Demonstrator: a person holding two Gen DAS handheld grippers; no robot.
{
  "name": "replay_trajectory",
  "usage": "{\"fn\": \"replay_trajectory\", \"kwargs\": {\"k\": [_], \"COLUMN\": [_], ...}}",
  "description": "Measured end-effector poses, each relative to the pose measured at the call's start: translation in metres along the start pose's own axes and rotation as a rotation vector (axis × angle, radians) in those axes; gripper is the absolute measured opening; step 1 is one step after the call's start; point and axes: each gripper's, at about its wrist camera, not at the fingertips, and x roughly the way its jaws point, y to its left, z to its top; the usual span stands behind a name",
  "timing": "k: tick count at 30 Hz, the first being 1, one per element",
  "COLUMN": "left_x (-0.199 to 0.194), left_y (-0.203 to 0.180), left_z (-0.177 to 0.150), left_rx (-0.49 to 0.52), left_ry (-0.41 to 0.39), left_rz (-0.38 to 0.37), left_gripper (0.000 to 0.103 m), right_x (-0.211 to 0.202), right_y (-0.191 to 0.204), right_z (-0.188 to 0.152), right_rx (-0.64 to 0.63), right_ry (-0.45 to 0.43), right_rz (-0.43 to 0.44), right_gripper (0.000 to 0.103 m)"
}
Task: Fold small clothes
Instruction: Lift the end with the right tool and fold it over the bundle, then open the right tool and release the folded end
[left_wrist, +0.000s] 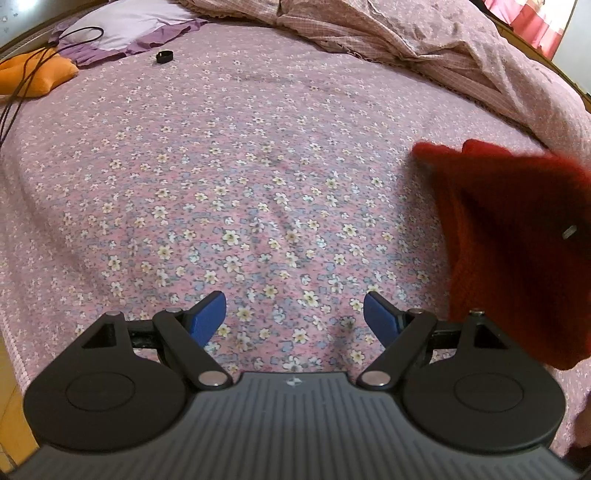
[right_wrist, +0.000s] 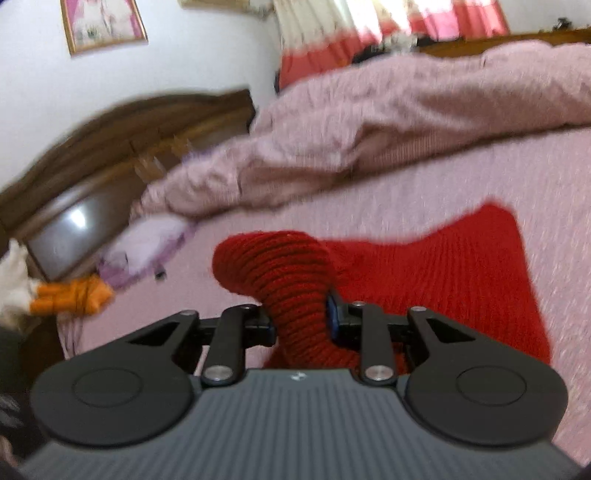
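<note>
**Carrying the red knit to the bedsheet**

While the right gripper pinches the red knit garment at lower centre, lay it flat on the floral bedsheet; the left gripper, wide and empty, should smooth it.

Left wrist view is taken from above the floral bedsheet, angled steeply down, close to it. Right wrist view is aimed flatter across the bedsheet toward the wooden headboard and the wall, motion-blurred. Shared by both: bedsheet, red knitted garment, pink duvet beyond the garment, orange cushion far left.
</note>
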Motion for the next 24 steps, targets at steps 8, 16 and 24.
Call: {"fn": "replay_trajectory", "kwargs": {"k": [8, 16, 24], "left_x": [-0.013, -0.026, -0.043], "left_y": [0.003, -0.007, -0.02], "left_z": [0.002, 0.002, 0.001], "left_rx": [-0.002, 0.022, 0.049], "left_ry": [-0.023, -0.044, -0.067], "left_rz": [0.015, 0.022, 0.02], "left_gripper": [0.085, 0.085, 0.085], "right_x": [-0.012, -0.048, -0.083], "right_y": [0.008, -0.002, -0.022], "right_z": [-0.006, 0.001, 0.014], "right_rx": [-0.011, 0.102, 0.157], "right_ry": [0.028, 0.036, -0.035], "right_rz": [0.012, 0.087, 0.057], "right_gripper": [0.048, 0.052, 0.056]}}
